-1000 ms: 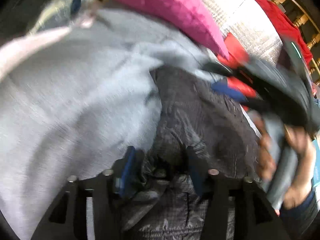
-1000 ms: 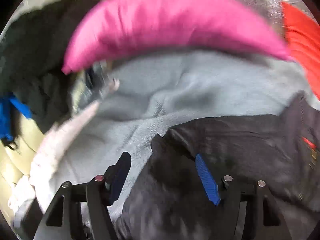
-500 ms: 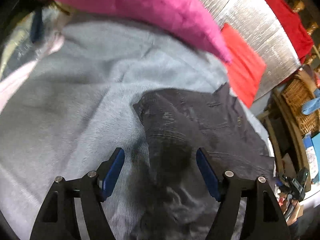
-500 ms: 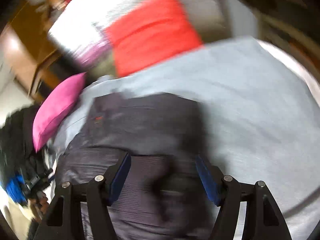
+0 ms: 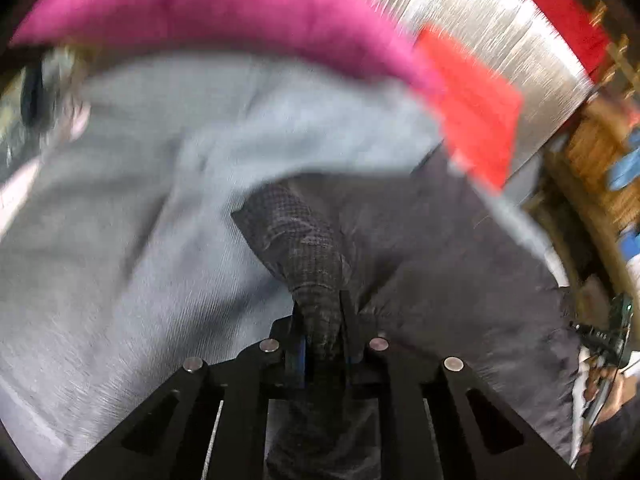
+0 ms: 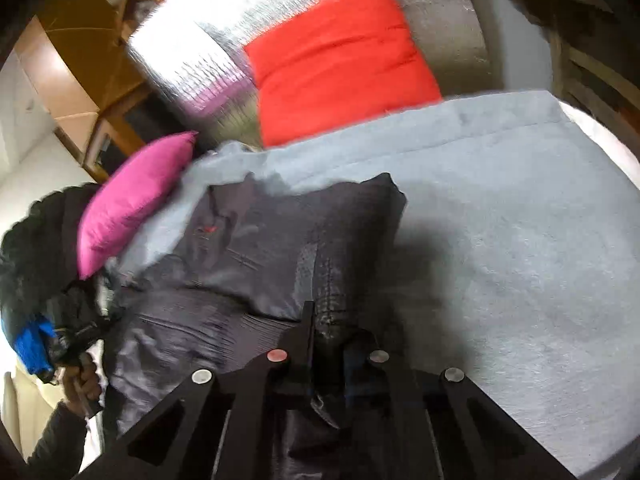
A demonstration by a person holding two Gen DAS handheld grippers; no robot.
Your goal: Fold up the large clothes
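Observation:
A dark grey checked garment (image 5: 432,248) lies spread on a light grey blanket (image 5: 120,240). My left gripper (image 5: 320,344) is shut on a bunched fold of the garment, which rises from the jaws. In the right wrist view the same garment (image 6: 248,248) lies flat with a small red logo. My right gripper (image 6: 328,344) is shut on the garment's near right edge. The other gripper and the hand holding it show at the left edge of the right wrist view (image 6: 68,344).
A pink cushion (image 6: 132,204) lies beyond the garment and a red cushion (image 6: 340,60) leans on a silver padded backrest (image 6: 192,52). The grey blanket (image 6: 520,240) stretches to the right. Wooden furniture (image 6: 80,60) stands behind. A dark pile (image 6: 32,240) sits at left.
Both grippers were open half a second ago. Both have now closed on the dark garment, the left on a raised fold, the right on the near edge.

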